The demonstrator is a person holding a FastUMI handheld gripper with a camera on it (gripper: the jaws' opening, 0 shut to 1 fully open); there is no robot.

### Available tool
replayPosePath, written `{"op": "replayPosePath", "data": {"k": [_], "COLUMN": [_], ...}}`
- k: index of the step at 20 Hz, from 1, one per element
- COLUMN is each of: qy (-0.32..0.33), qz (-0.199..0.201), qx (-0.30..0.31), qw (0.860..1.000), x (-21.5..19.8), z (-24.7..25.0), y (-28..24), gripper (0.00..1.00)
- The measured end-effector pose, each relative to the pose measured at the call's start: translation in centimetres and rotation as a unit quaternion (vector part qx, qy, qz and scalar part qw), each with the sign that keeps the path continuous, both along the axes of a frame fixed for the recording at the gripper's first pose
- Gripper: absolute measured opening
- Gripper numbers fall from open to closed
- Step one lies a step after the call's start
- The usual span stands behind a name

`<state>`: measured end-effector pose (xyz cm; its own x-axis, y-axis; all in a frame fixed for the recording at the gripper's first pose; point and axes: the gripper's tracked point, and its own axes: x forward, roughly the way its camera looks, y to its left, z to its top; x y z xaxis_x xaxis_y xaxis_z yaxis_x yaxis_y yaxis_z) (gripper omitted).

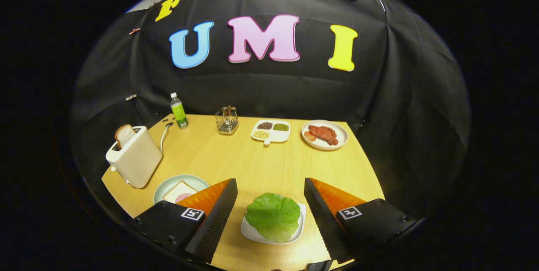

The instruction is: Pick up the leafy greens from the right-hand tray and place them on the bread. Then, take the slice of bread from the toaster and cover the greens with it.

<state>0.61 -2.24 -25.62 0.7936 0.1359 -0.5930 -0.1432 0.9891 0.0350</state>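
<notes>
Across the pale wooden tabletop (269, 157), the gripper (269, 203) hovers with fingers spread either side of the crinkled green leafy greens (273, 216) on their small white tray (248, 232), apparently untouched, so the picking step calls for descending and closing before moving to the bread slice (179, 191) on the pale green plate (162, 189).

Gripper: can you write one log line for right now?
gripper: open, astride lettuce leaf | leaf: on white tray | toaster: bread slice in slot

I note leafy greens (273, 215) on a tray (249, 231) between my spread fingers (214, 216); left, bread plate (168, 185) before toaster (135, 161) holding a slice (124, 134).
</notes>
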Motion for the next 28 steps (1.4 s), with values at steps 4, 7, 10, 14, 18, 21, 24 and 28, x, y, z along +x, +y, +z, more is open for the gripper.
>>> {"op": "replayPosePath", "data": {"k": [4,7,10,14,18,21,24,28], "qy": [0.054,0.090,0.127,0.141,0.153,0.165,0.164,0.171], "qz": [0.015,0.011,0.010,0.010,0.012,0.003,0.008,-0.003], "qx": [-0.021,-0.027,-0.042,-0.049,-0.032,-0.022,-0.023,-0.022], "qw": [0.998,0.995,0.991,0.989,0.988,0.986,0.986,0.985], "x": [-0.5,-1.1,-1.5,-1.3,-1.3,-1.6,-1.5,-1.5], "z": [-5.6,-9.6,-13.2,-15.9,-16.8,-16.9,-16.8,-17.0], "y": [-0.4,-0.9,-1.5,-1.5,-0.8,-0.8,-0.8,-1.1], "gripper": [0.99,0.99,0.99,0.99,0.90,0.81,0.77,0.35]}}
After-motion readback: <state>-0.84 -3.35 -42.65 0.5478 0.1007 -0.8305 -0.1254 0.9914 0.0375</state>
